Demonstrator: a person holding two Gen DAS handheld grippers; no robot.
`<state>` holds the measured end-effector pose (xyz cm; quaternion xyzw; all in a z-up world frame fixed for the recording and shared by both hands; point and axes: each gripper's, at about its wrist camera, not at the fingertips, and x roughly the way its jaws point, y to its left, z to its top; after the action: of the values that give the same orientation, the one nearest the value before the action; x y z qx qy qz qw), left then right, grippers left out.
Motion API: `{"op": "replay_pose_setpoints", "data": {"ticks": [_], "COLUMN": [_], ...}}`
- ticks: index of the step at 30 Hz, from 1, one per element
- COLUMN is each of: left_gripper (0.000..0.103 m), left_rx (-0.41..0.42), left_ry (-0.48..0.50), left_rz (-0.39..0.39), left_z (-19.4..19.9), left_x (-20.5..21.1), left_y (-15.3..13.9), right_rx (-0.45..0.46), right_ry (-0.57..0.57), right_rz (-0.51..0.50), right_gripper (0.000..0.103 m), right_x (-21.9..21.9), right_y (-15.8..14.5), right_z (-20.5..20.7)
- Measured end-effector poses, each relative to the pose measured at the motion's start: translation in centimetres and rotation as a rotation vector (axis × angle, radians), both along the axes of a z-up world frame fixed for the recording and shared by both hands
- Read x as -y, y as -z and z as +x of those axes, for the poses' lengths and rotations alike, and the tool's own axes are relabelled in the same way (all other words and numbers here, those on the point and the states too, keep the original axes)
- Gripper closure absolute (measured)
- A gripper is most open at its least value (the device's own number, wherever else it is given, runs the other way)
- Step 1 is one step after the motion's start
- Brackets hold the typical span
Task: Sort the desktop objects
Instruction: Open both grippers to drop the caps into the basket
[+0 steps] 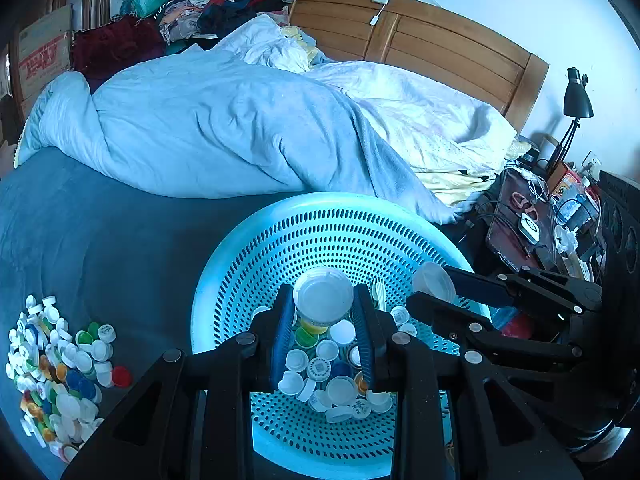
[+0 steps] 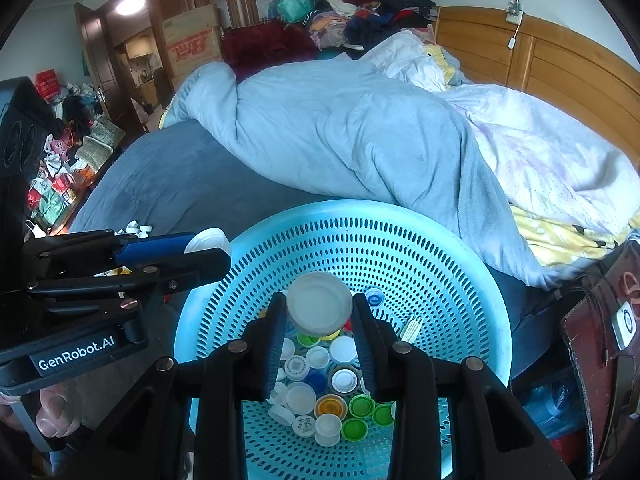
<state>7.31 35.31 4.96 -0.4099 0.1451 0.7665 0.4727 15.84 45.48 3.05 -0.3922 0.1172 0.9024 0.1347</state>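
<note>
Basket (image 1: 240,256): set on the bed (image 1: 100,232), below the left hand-held gripper (image 1: 322,312).
Loose caps (image 1: 60,368): piled left of it.

A round, pale blue perforated basket (image 1: 248,256) is seen resting on the dark blue bed sheet, close to the edge of the bed. In its bottom a heap of loose bottle caps (image 2: 320,392) is gathered: mostly white, with several green, a few blue and one yellow-orange, some lying open side up and some printed on top. A white lidded jar (image 1: 323,295) is held above this heap, its round lid turned toward the camera. A second white jar (image 2: 320,306) is likewise held over the basket. To the left of the basket, well apart from it, a spread pile of mixed caps (image 1: 60,376) lies on the sheet, a red one at its right edge.
</note>
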Motion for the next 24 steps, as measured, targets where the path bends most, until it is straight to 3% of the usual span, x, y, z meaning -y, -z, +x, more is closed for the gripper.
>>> {"op": "replay_pose_setpoints", "data": {"ticks": [12,16,24], "left_gripper": [0.078,0.078,0.061], "left_rx": [-0.019,-0.024,-0.023], "left_ry": [-0.002,-0.006,-0.032], "left_rz": [-0.001,-0.012,-0.010], "left_z": [0.29,0.22,-0.33], "left_x": [-0.27,-0.35,0.06], "left_y": [0.16,0.31,0.44], "right_rx": [-0.010,-0.021,-0.026], "right_ry": [0.019,0.027,0.039], "right_rz": [0.003,0.003,0.013], "right_gripper": [0.067,0.053,0.045], "right_x": [-0.22,-0.39,-0.39], "right_y": [0.18,0.00,-0.12], "right_z": [0.41,0.41,0.28]}}
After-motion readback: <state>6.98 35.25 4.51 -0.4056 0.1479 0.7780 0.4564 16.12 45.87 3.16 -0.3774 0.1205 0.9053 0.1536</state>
